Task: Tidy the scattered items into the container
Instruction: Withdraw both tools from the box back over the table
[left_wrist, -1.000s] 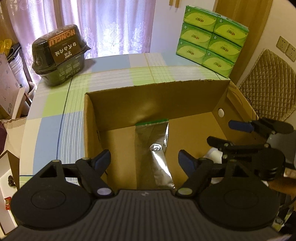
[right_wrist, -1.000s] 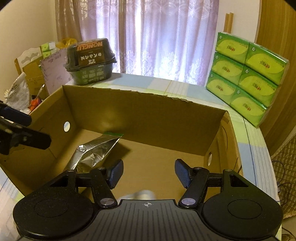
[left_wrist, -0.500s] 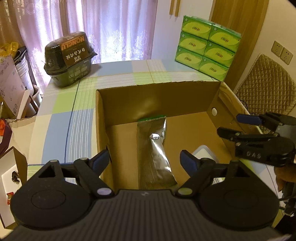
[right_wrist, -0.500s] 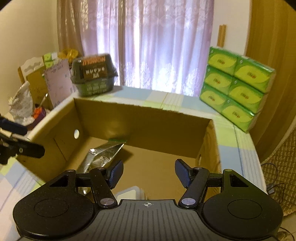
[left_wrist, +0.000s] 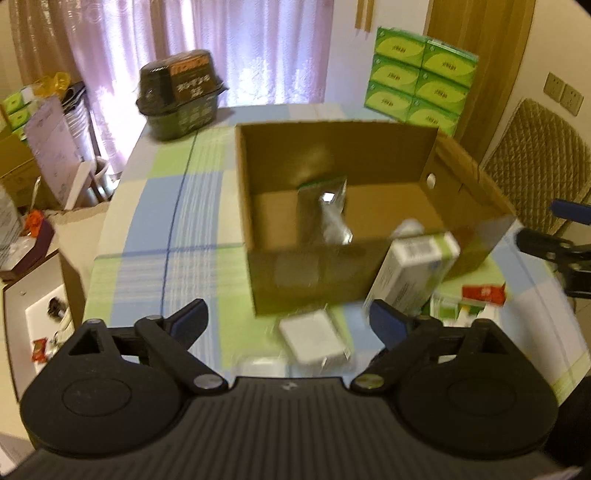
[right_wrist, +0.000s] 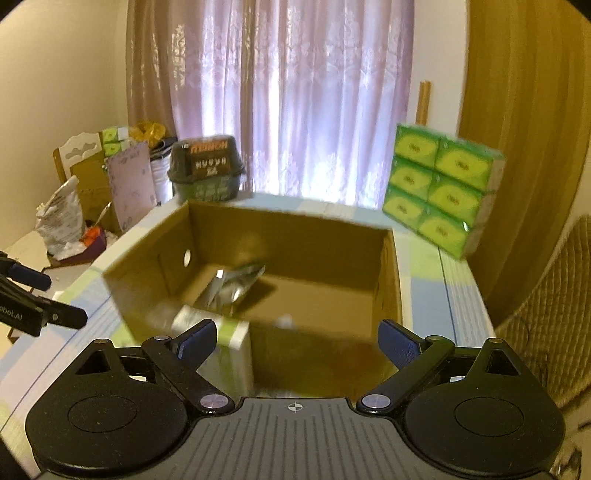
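Note:
An open cardboard box (left_wrist: 306, 280) stands on the checked tablecloth, and a silver foil pouch (left_wrist: 332, 214) lies inside it. A white and green carton (left_wrist: 410, 273) leans against the box's front right corner. A flat white packet (left_wrist: 314, 339) and a red and white sachet (left_wrist: 482, 293) lie on the cloth in front. My left gripper (left_wrist: 288, 321) hangs open and empty above the white packet. My right gripper (right_wrist: 295, 336) is open and empty in front of the box (right_wrist: 388, 258), with the carton (right_wrist: 229, 347) by its left finger. The pouch (right_wrist: 232, 288) shows here too.
A dark green tub pack (left_wrist: 181, 96) sits at the table's far left and stacked green tissue packs (left_wrist: 417, 81) at the far right. A quilted chair (left_wrist: 535, 173) stands to the right. Cluttered boxes and bags (right_wrist: 66, 221) lie off the left edge.
Both grippers have drawn back and up from over the box. The box's front wall, the carton and the loose packets in front have come into view. Both stay open.

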